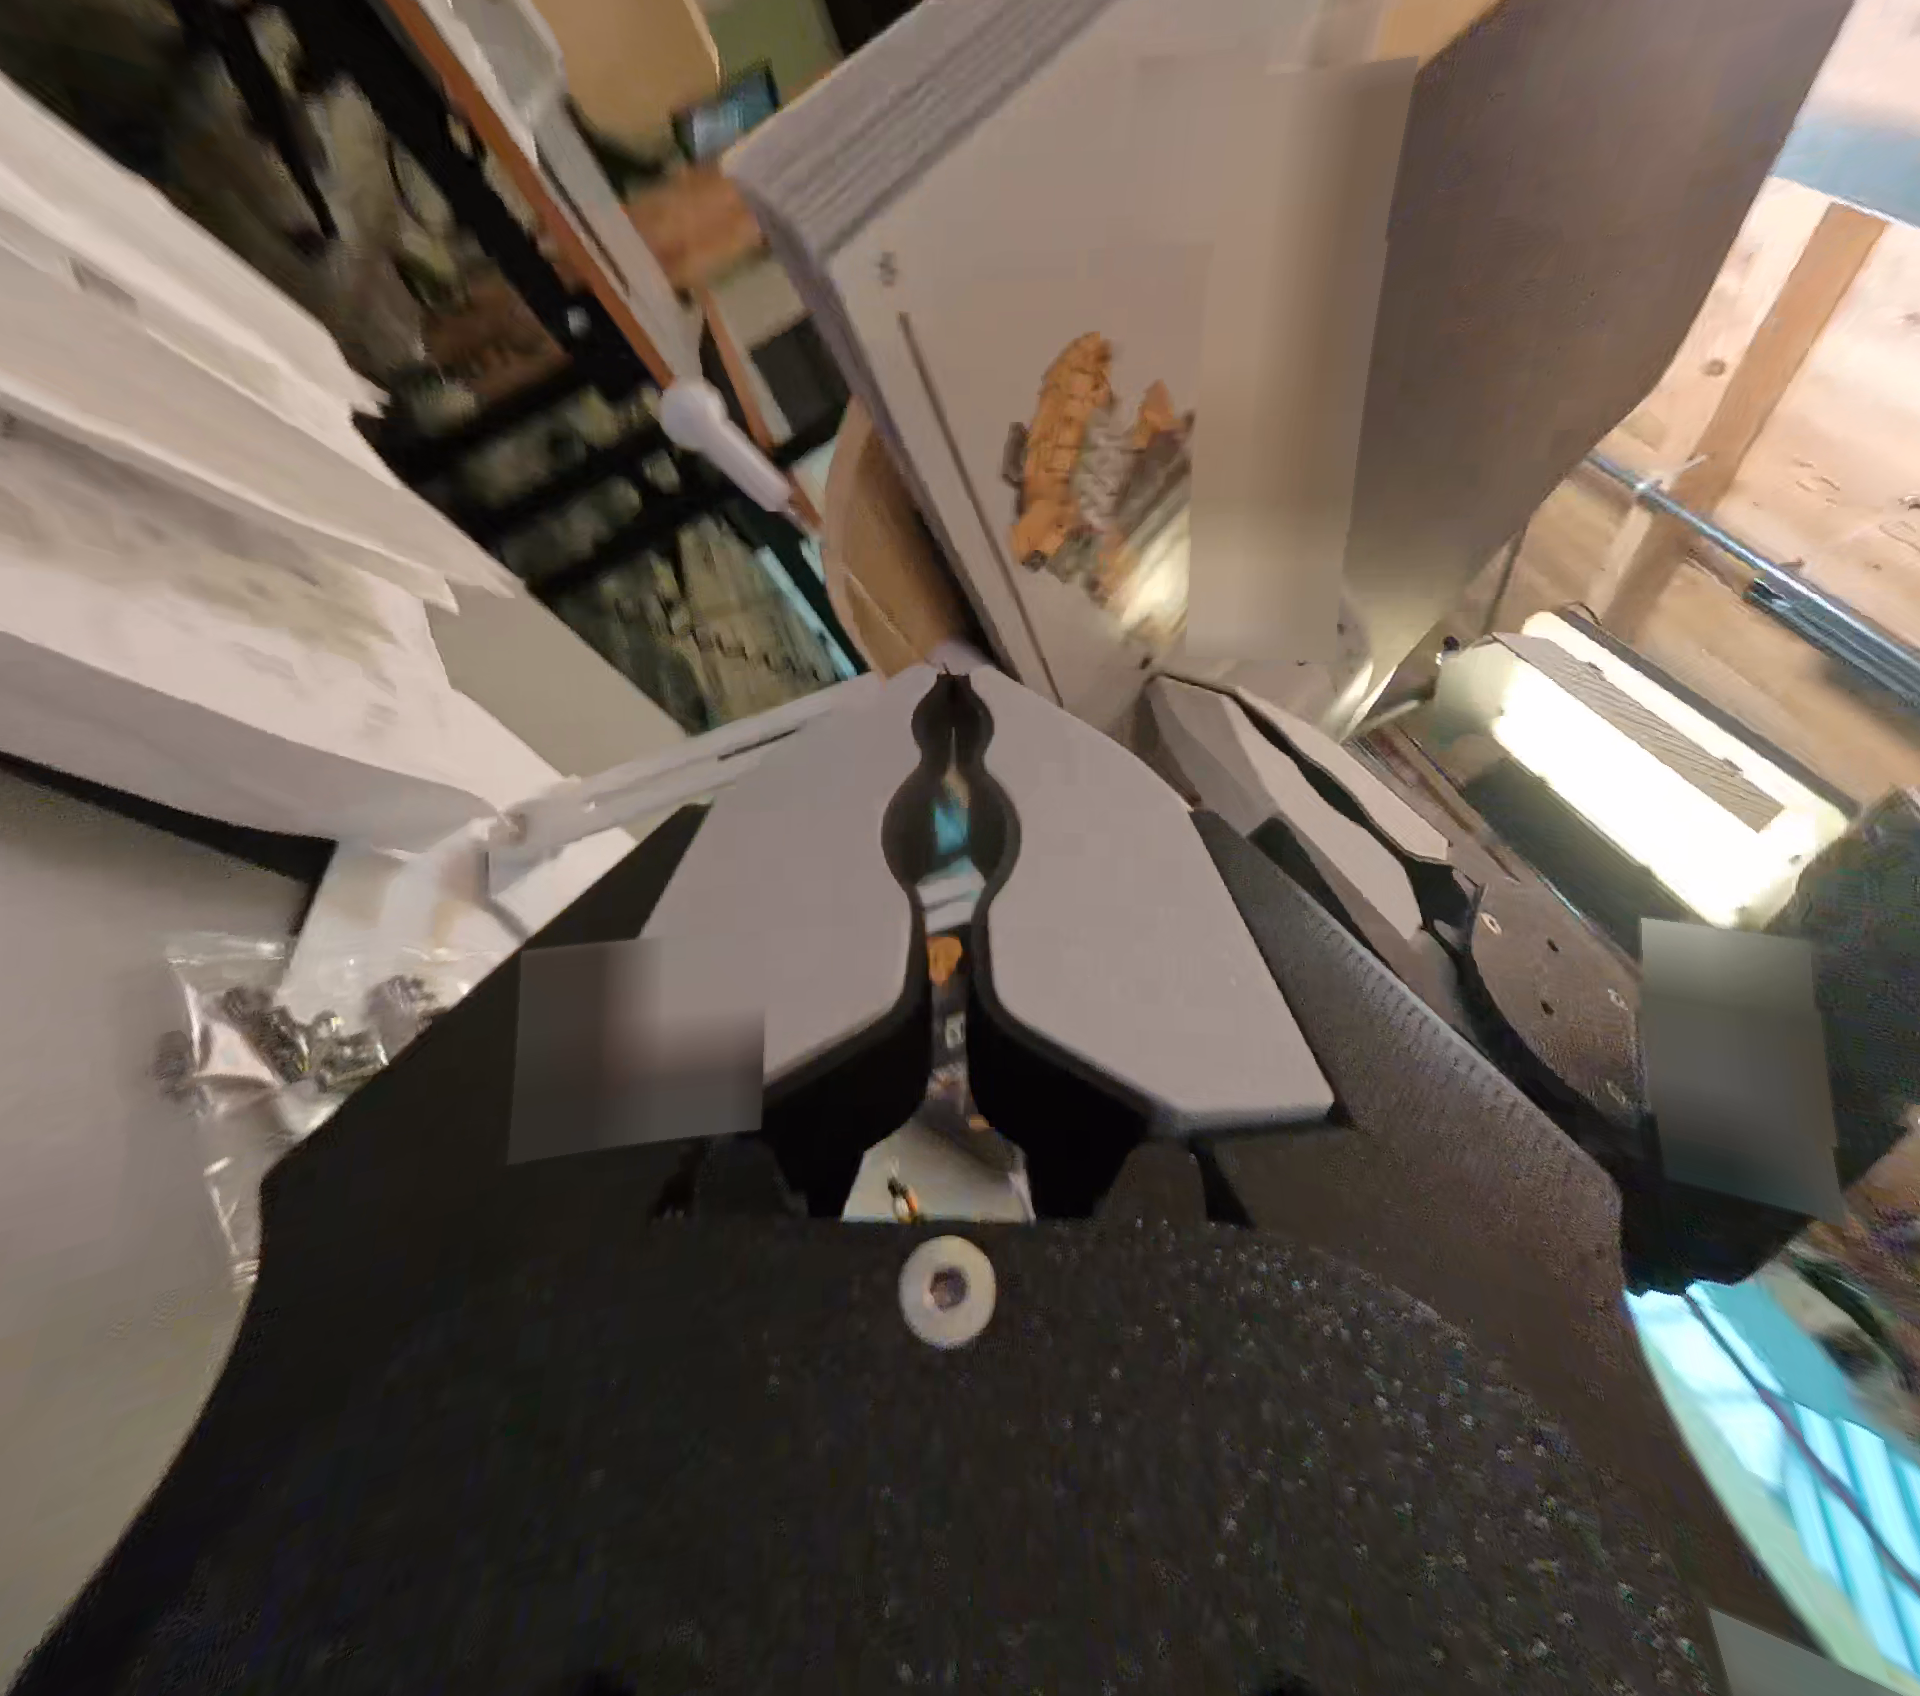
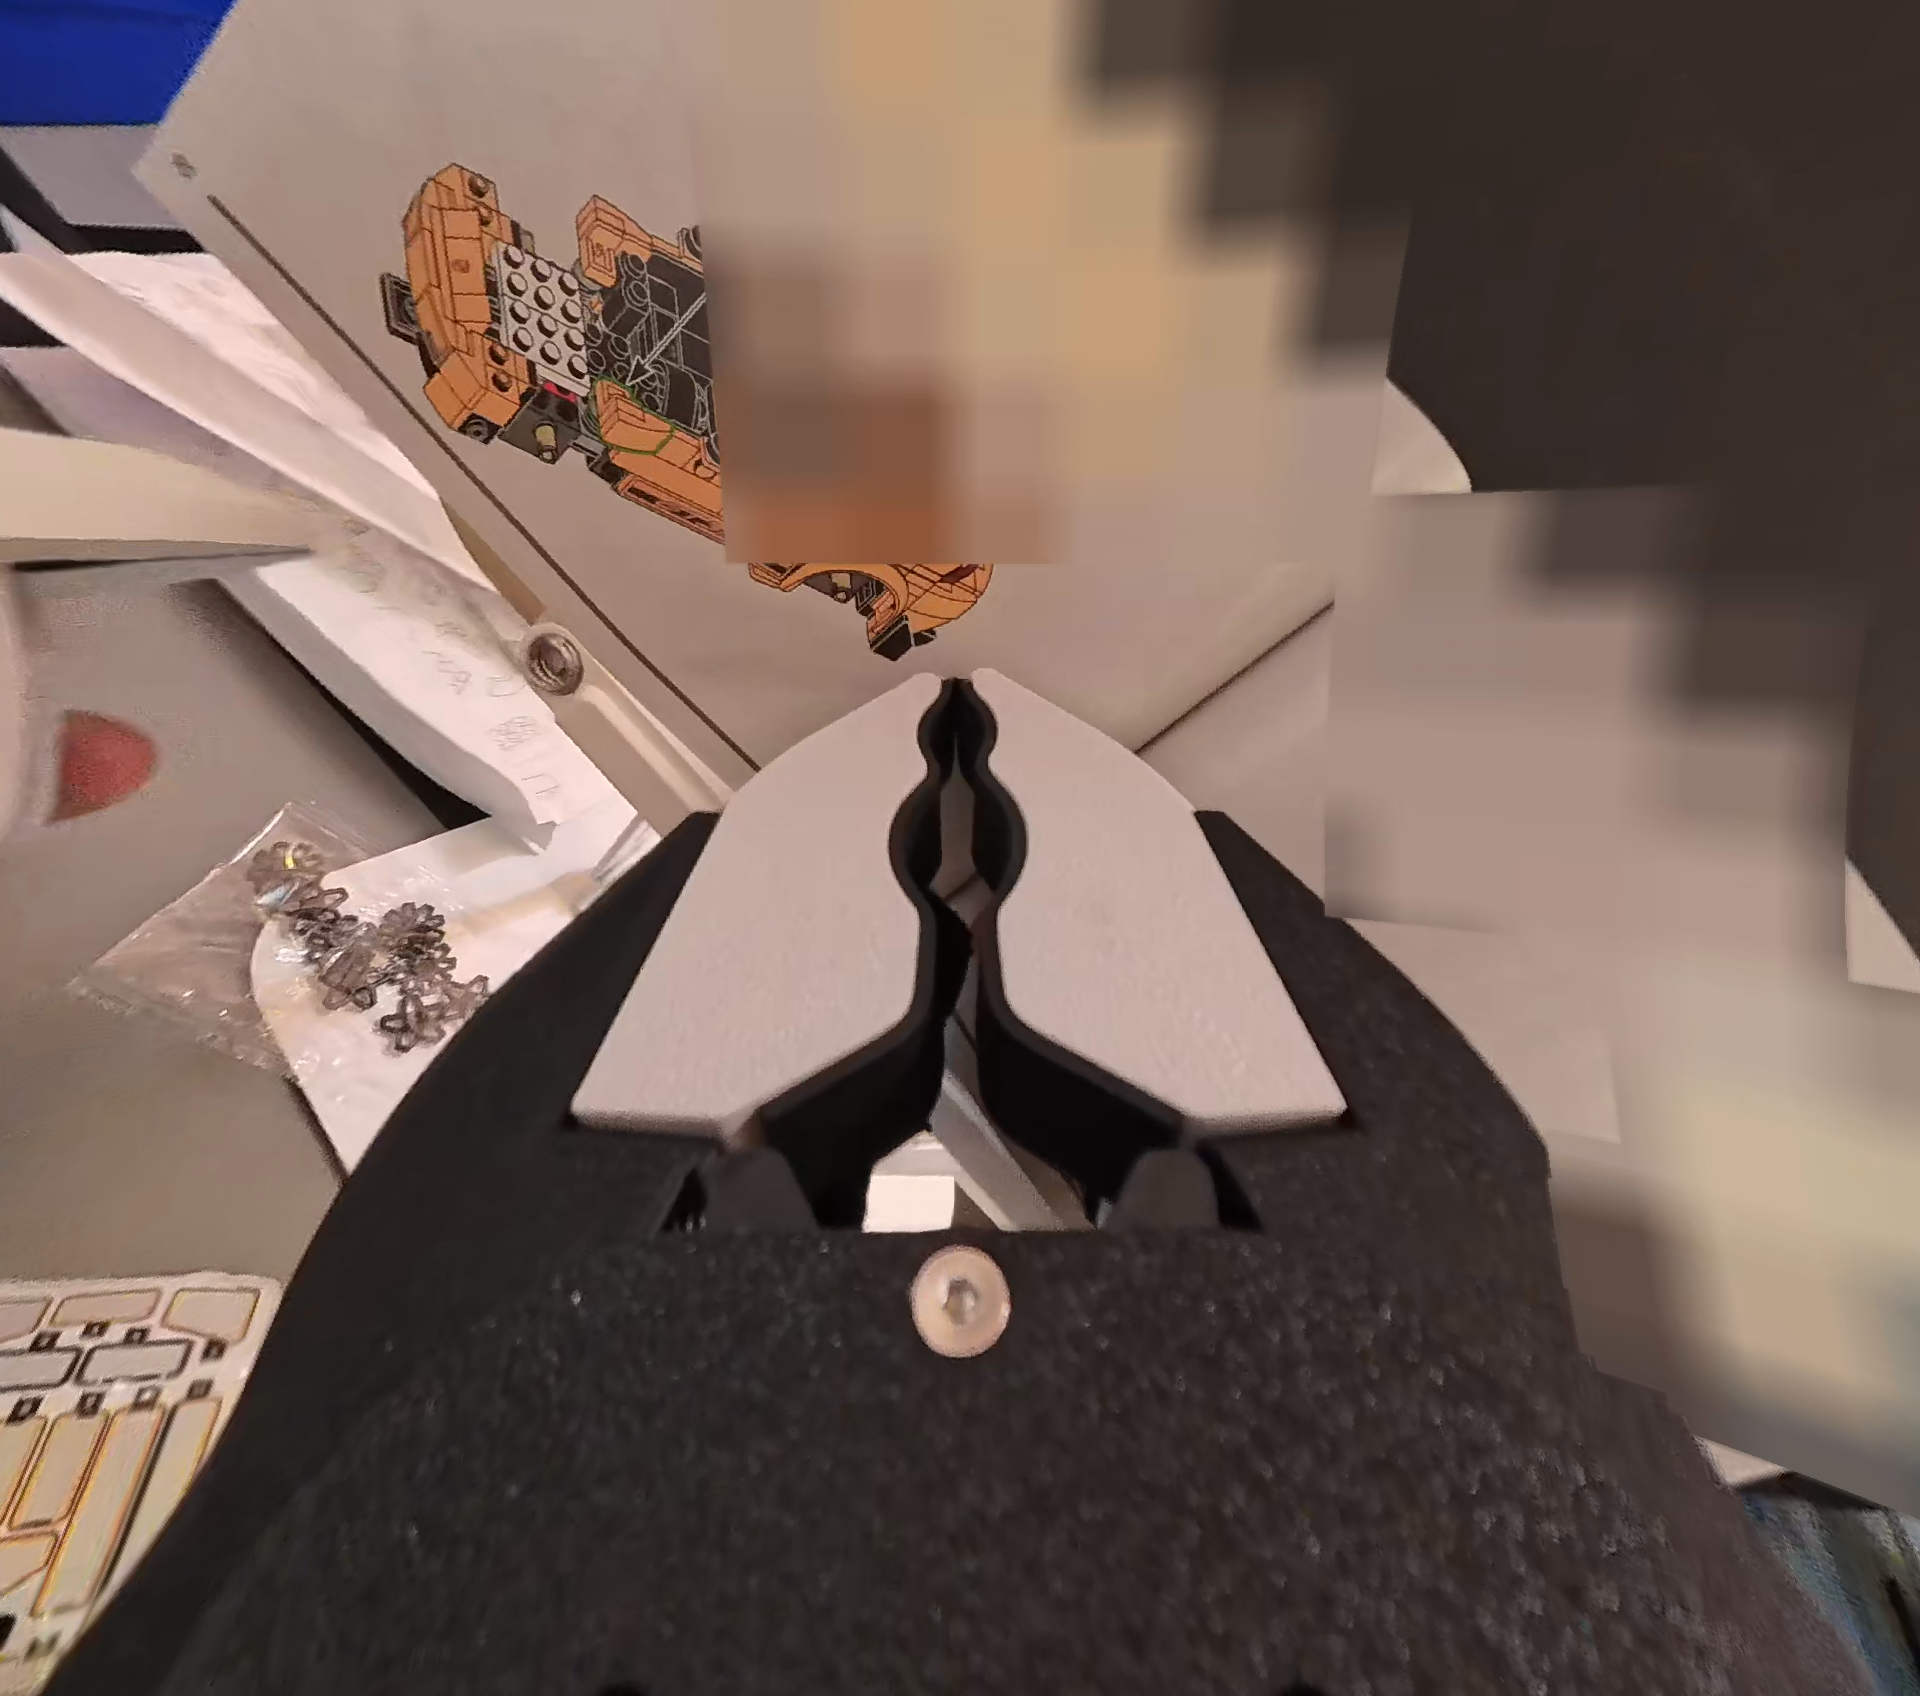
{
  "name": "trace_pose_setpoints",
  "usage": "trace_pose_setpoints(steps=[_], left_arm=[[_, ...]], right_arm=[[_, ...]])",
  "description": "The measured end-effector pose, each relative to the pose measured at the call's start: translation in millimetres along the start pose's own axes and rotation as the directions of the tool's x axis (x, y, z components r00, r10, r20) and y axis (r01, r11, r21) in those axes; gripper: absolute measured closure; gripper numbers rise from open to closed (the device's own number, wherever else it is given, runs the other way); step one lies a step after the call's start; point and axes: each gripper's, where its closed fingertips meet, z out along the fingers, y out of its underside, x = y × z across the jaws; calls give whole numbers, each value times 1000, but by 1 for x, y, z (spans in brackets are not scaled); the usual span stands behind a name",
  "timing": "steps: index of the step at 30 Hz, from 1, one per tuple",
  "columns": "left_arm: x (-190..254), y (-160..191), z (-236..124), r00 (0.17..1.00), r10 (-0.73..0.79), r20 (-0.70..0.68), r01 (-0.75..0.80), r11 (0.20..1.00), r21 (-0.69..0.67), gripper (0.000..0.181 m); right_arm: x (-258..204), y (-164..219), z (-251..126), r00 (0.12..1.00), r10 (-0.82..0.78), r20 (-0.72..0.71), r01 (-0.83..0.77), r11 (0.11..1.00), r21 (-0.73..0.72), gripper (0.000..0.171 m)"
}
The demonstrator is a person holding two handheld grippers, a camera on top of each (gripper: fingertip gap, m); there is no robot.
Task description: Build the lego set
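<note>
Right wrist view: the instruction booklet [image 2: 582,88] fills most of what I can see, a grey open page with a printed drawing of an orange and black brick vehicle, tilted up from the table [image 2: 156,659]. The same booklet [image 1: 1039,275] shows in the left wrist view, held up off the table with its thick stack of pages fanned at the upper edge and one page curling away to the right.

The right gripper [image 2: 958,682] has its grey fingers closed tip to tip at the lower edge of the page; whether paper is pinched between them, I cannot tell. The left gripper [image 1: 948,678] is likewise clenched, its tips meeting right at the booklet's bottom corner, and again I cannot tell if it grips the paper. The right gripper [image 1: 1299,773] appears just beside it in that view.

To the left lie loose white paper sheets [image 2: 312,483]. Below them sits a clear plastic bag of small dark lego parts [image 2: 364,950], also seen from the left wrist [image 1: 270,1038]. A sticker sheet [image 2: 94,1397] lies at the near left edge.
</note>
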Motion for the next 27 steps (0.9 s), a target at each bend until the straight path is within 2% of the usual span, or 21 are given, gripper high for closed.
trace_pose_setpoints(steps=[2, 4, 5, 7, 11, 12, 13, 16, 17, 18, 19, 21, 24, 27], left_arm=[[16, -1, -5, 997, 72, -24, -71, 997, 27, 181], [31, 3, 2, 965, 263, -3, -263, 964, -34, 181], [32, 4, 5, 954, 300, 23, -298, 952, -67, 181], [28, 2, 3, 970, 240, 27, -236, 966, -103, 181], [-6, 5, -13, 988, 102, 116, -94, 993, -70, 179], [-10, 9, -11, 995, 27, 99, -20, 997, -75, 157], [-12, 11, -8, 995, -57, 80, 64, 994, -86, 148], [-20, 2, 5, 985, -152, 79, 157, 986, -54, 135], [-22, -2, 11, 977, -198, 73, 202, 978, -45, 137], [-19, -7, 15, 966, -257, 26, 258, 966, -38, 151], [-14, -10, 18, 958, -284, -26, 283, 958, -50, 178], [-9, -10, 15, 977, -214, -18, 212, 975, -60, 179], [1, -5, 0, 985, -172, -17, 172, 985, 4, 180], [16, -4, -3, 999, 44, 4, -44, 998, 35, 180]], right_arm=[[2, 0, 3, 999, 11, -31, -12, 1000, -24, 171], [1, -1, 5, 999, 12, -41, -14, 999, -36, 171], [1, -1, 4, 999, 6, -45, -8, 999, -36, 171], [1, -1, 3, 999, 10, -40, -11, 1000, -29, 171], [0, -1, 3, 999, 13, -30, -14, 1000, -23, 171], [0, -1, 2, 999, 11, -33, -12, 1000, -19, 171], [0, -1, 2, 999, 8, -36, -9, 1000, -17, 171], [0, -1, 2, 999, 4, -41, -5, 1000, -20, 171], [0, -1, 2, 999, 2, -38, -3, 1000, -21, 171], [0, -1, 2, 999, 4, -34, -5, 1000, -21, 171], [0, -1, 2, 999, 9, -31, -9, 1000, -22, 171], [0, -1, 3, 999, 16, -30, -17, 1000, -24, 171], [0, -1, 3, 998, 34, -46, -36, 999, -32, 171], [-1, -1, 0, 997, 59, -50, -61, 997, -42, 171]])
